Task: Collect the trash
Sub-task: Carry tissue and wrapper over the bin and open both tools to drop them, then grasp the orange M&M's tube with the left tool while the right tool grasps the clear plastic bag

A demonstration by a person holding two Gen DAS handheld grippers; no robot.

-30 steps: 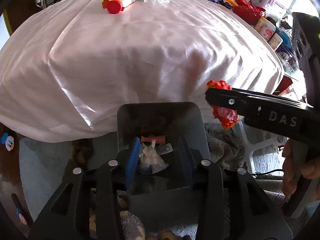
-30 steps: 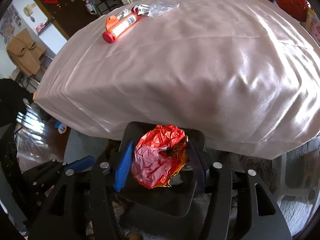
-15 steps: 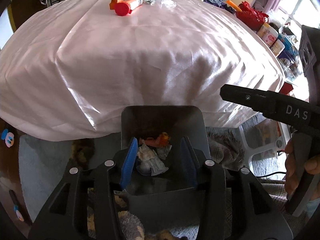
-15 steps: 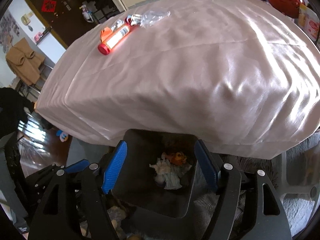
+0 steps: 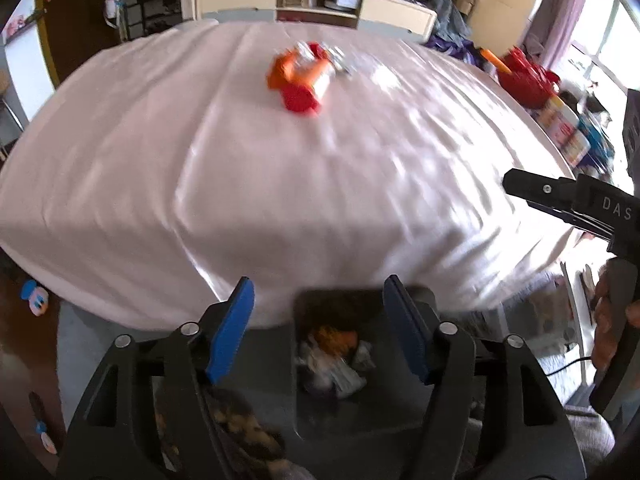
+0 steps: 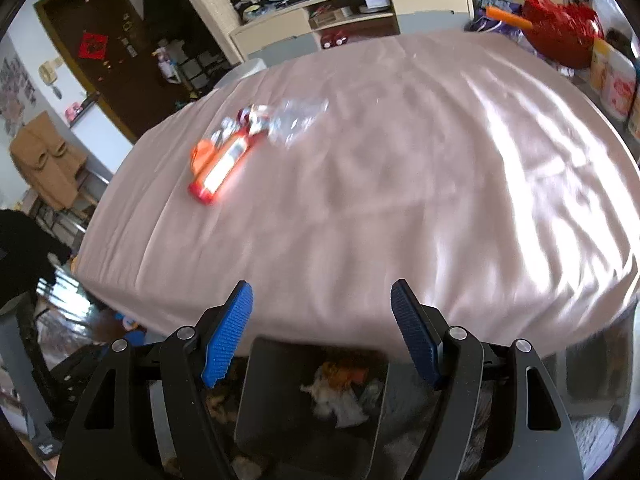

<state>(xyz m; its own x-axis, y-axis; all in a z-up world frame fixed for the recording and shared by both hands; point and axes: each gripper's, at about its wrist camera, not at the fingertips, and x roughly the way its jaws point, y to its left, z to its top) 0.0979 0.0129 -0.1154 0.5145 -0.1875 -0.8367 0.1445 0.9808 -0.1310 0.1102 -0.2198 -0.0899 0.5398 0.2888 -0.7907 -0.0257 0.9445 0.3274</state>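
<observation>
Pink cloth covers the big table, and it fills the space ahead of both tools. Left gripper has its 2 blue pads spread wide with nothing between them; its jaws have just been opening. Right gripper also stands wide and holds nothing. Just below both tools sits a dark bin, down at the table's near edge, with crumpled paper and an orange scrap inside. Far ahead on the cloth lies more trash: a tube with a red cap, an orange wrapper, and clear plastic. A hand holds the right tool's handle.
</observation>
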